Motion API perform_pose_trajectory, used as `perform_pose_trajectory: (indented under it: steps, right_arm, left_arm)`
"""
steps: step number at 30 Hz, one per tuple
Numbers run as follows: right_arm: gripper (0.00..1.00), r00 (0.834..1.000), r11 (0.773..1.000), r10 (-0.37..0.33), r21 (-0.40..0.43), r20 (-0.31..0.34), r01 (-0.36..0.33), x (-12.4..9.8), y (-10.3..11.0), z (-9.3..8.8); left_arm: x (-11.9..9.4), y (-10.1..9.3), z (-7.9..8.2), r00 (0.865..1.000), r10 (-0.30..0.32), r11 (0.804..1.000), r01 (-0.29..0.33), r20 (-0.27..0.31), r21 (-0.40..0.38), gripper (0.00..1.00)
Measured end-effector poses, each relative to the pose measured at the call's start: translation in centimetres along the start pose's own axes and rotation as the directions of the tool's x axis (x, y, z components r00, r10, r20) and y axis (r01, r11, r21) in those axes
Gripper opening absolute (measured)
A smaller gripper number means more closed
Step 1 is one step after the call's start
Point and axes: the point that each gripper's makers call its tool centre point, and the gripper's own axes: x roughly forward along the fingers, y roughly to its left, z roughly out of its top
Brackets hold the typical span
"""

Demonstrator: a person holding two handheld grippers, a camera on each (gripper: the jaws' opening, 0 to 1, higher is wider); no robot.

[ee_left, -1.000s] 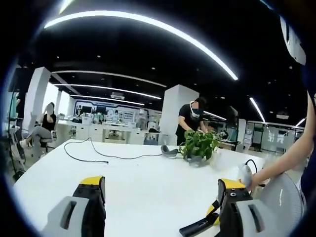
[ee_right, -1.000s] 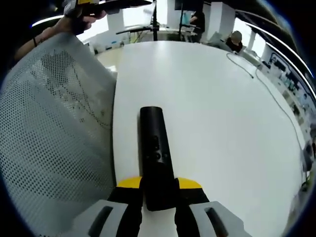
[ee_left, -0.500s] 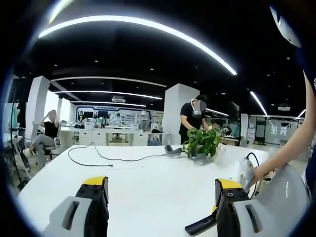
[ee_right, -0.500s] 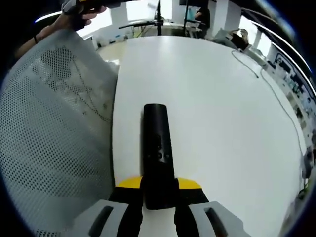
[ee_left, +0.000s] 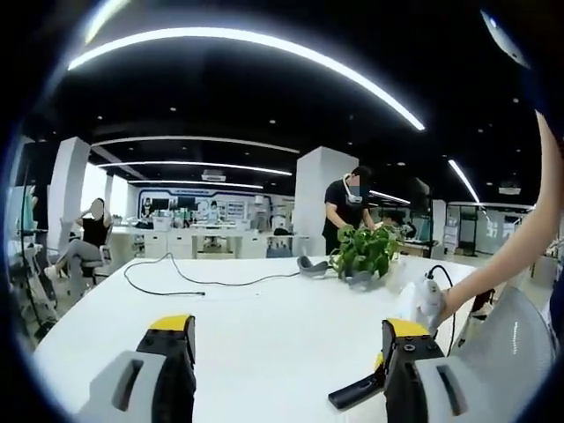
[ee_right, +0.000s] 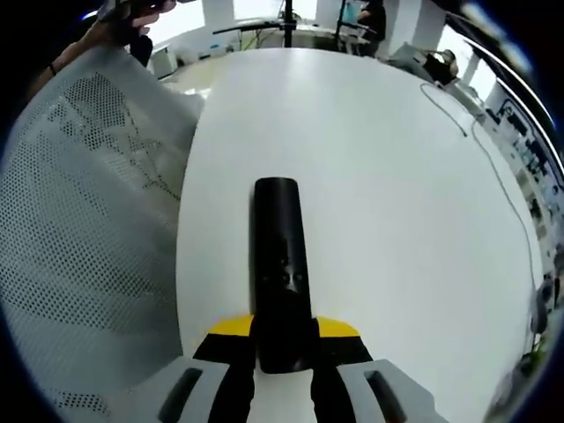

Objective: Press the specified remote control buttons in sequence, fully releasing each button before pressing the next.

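- right gripper pinching the near end of the black remote control between its yellow-tipped jaws, buttons facing up toward the camera.
- remote control lying over the white table, close to the table's edge and just beside the white mesh chair back; whether resting on the surface or lifted slightly off it, cannot tell.
- left gripper hanging with jaws spread wide, holding nothing, looking level across the table toward the potted plant and a black cable.
- in the left gripper view, the remote's far end poking in just beside the right-hand jaw, low over the table.
- for the step in hand, judging it as steadying the remote ahead of a button press: keeping the right grip firm and level, bringing the left gripper round and down with one jaw tip over the wanted button, pressing straight down, then lifting fully clear before the next.
- keeping the remote away from the table edge and inside both views while pressing.
- risk, as a judgement: a sideways push twisting the remote in the pinch, or a wide jaw tip catching two neighbouring buttons.
- long axis running straight away from the right gripper, along its jaws; free end pointing out across the table, button cluster sitting about midway along the visible body.
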Motion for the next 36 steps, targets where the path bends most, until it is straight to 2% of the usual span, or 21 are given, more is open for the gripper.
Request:
perform_pose_trajectory:
  steps: [17,27,36]
  right_arm:
    - [0.21,0.999,1.0,-0.008,0.025,-0.033,0.009,0.0,-3.5,0.1]
    - [0.21,1.0,0.997,-0.014,0.077,-0.017,0.015,0.1,-5.7,0.3]
    - [0.21,0.999,0.996,-0.023,0.09,-0.032,0.025,0.1,-7.6,0.3]
  left_arm:
    - [-0.1,0.1,-0.2,1.0,-0.001,1.0,0.001,-0.006,-0.004,0.91]
    - [-0.1,0.2,-0.2,1.0,0.004,1.0,-0.004,-0.008,-0.019,0.91]
    - [0.1,-0.1,-0.2,1.0,-0.024,0.997,0.023,-0.003,-0.076,0.89]
